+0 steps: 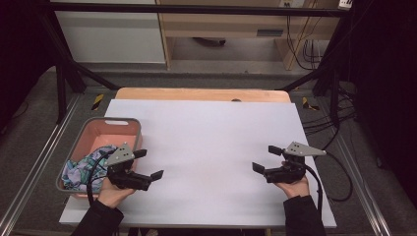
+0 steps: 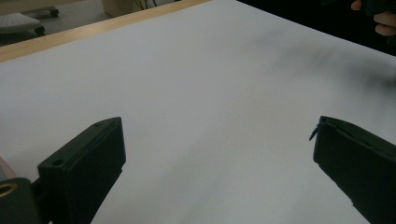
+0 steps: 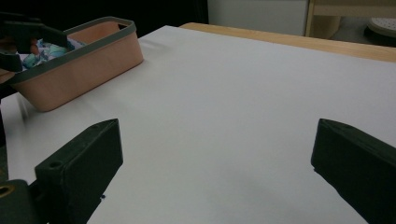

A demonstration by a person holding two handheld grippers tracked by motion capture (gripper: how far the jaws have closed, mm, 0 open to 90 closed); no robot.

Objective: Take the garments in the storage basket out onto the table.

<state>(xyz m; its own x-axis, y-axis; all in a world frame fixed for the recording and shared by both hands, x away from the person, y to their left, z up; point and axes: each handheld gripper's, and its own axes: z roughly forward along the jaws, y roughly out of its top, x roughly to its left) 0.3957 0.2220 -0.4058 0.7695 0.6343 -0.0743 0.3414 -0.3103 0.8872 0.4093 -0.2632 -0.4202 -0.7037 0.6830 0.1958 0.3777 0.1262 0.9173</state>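
Note:
A pink basket with a grey rim [image 1: 129, 121] [image 3: 84, 60] stands at the table's left edge and holds a crumpled blue, green and white patterned cloth [image 1: 84, 169] [image 3: 41, 50]. My left gripper [image 1: 149, 164] [image 2: 217, 154] hovers just right of the basket, jaws open and empty, pointing toward the table's middle. My right gripper [image 1: 267, 159] [image 3: 217, 154] is at the right side of the table, also open with nothing between its jaws, facing left toward the basket. A white sheet [image 1: 206, 147] covers the table between the two grippers.
The wooden table edge [image 1: 201, 93] shows beyond the white sheet. Black frame posts [image 1: 61, 93] stand at both sides, with cables [image 1: 339, 123] on the floor at the right. A white cabinet [image 1: 113, 34] and wooden shelving [image 1: 231, 24] stand behind.

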